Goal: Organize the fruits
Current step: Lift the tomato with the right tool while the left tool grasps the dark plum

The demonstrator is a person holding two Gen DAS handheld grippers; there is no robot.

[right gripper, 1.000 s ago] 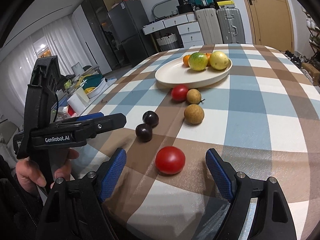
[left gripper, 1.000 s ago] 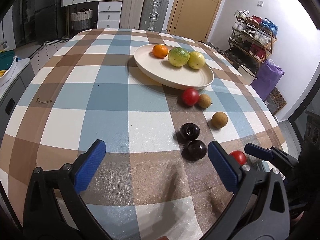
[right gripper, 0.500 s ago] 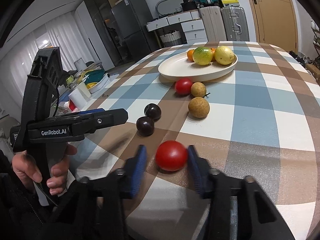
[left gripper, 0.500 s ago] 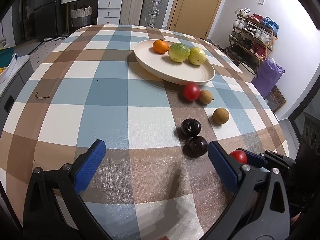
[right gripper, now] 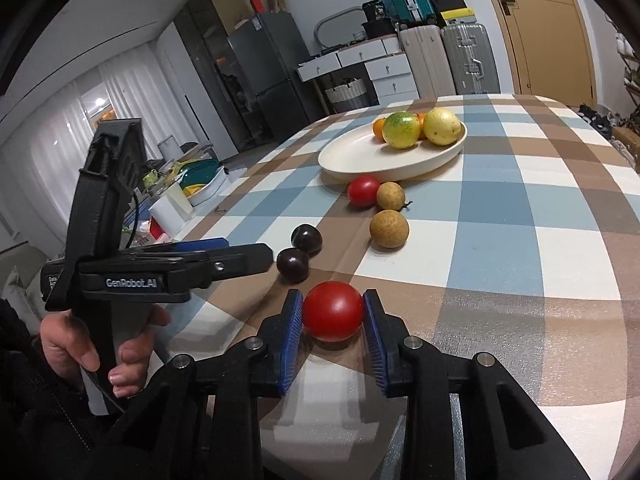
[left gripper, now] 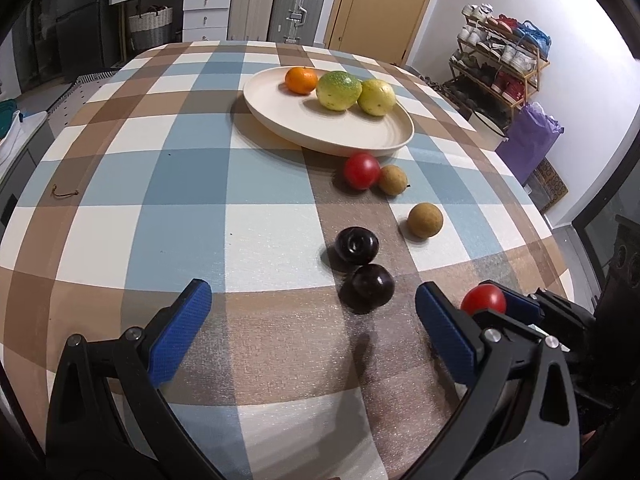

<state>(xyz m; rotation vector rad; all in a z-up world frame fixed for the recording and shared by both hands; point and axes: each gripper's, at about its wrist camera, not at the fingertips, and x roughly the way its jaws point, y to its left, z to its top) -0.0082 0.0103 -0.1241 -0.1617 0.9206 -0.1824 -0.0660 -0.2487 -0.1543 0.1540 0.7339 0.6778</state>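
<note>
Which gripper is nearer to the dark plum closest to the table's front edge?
Left. The left gripper is open, with the plum just ahead, toward its right finger. The right gripper sits farther right of that plum, shut on the red tomato.

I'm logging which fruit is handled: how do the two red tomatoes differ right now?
The near tomato sits between the blue jaws of the right gripper, which are shut on it; the far tomato lies free on the tablecloth. The near tomato has no fruit touching it; the far tomato sits against a small brown fruit, just below the plate. Both are round, smooth and red.
</note>
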